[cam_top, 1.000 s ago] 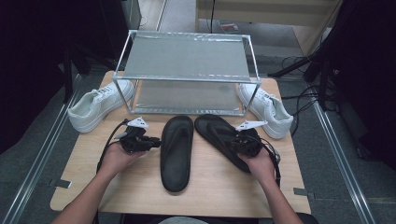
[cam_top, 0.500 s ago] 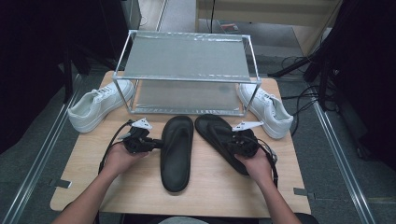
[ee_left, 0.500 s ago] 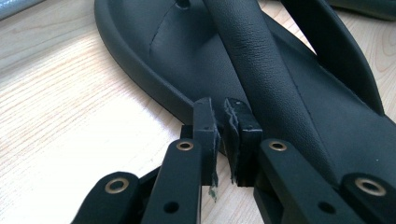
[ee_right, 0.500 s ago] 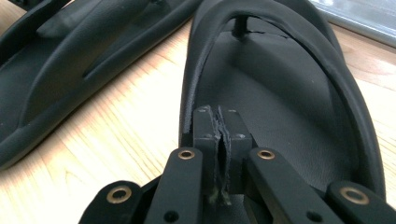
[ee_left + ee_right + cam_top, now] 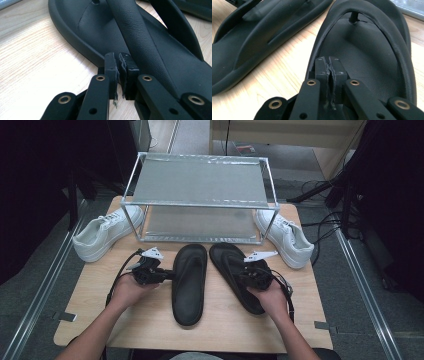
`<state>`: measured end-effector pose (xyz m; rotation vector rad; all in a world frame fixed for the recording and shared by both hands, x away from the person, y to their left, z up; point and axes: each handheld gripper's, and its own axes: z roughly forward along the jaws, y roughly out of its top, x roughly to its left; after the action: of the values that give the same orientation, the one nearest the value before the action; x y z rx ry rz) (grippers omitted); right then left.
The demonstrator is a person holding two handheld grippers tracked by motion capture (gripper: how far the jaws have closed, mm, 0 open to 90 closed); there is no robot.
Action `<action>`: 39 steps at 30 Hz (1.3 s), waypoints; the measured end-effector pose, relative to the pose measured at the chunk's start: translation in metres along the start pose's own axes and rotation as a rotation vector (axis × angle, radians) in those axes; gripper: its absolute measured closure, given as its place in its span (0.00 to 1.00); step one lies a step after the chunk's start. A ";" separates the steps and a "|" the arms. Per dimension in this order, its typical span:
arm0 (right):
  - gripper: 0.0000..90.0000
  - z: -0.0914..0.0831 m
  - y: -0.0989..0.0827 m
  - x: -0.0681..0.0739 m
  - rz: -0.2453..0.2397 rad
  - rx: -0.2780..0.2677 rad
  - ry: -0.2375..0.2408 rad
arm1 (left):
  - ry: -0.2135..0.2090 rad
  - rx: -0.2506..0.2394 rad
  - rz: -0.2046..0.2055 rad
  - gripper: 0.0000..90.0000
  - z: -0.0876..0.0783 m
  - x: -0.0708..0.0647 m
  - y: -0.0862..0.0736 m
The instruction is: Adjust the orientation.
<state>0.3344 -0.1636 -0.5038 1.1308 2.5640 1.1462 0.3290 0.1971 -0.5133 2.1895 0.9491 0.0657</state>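
**High view: two black sandals before a wire rack, a claw at each**

High view first: wooden bench (image 5: 100, 320), broad and pale, bearing everything. Toward its far edge, a two-tier wire rack (image 5: 200, 182) with mesh shelves. Outside the rack, not in it, one white sneaker at each end: left sneaker (image 5: 102, 232) against the left legs, right sneaker (image 5: 287, 240) against the right legs.

In front of the rack, flat on the bench and soles down, left sandal (image 5: 190, 285) and right sandal (image 5: 232, 265), side by side and close at the toes. Left sandal lengthwise straight away from the person, toe to the rack. Right sandal on a slant, toe to the rack and angled toward its mate, heel swung out to the right.

Left claw (image 5: 167, 275) level, aimed sideways at the left sandal's outer rim. Seen along it in the left gripper view: left claw (image 5: 121, 62) tip-on against that rim beside the strap, jaws just now closing and all but met, nothing visible between the pads.

Right claw (image 5: 245, 275) over the middle of the right sandal. In the right gripper view: right claw (image 5: 329, 63) clenched, pads together at the rim where the strap runs down. Cannot tell whether the strap is pinched.
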 end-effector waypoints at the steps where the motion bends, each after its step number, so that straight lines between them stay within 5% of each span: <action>1: 0.97 0.000 0.000 0.000 0.000 0.000 0.000 | 0.000 0.000 0.000 0.94 0.000 0.000 0.000; 2: 0.97 0.001 0.000 0.001 -0.002 -0.002 0.002 | -0.038 -0.005 -0.007 0.94 0.001 -0.001 0.000; 5: 0.97 0.002 0.001 0.003 -0.004 -0.001 0.007 | -0.017 0.008 0.036 0.90 0.004 -0.011 0.003; 9: 0.97 0.002 0.001 0.005 -0.006 -0.005 0.012 | -0.047 0.023 0.069 0.91 0.010 -0.022 0.006; 23: 0.97 0.005 0.001 0.007 0.008 -0.013 0.028 | -0.113 0.035 0.109 0.93 0.022 -0.044 0.009; 31: 0.96 0.006 0.000 0.006 0.019 -0.018 0.037 | -0.171 0.038 0.111 0.93 0.029 -0.051 0.011; 39: 0.89 0.005 0.000 0.005 0.015 -0.021 0.021 | -0.175 0.040 0.089 0.85 0.025 -0.050 0.012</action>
<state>0.3325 -0.1577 -0.5065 1.1414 2.5565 1.1919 0.3082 0.1440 -0.5124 2.2325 0.7610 -0.1023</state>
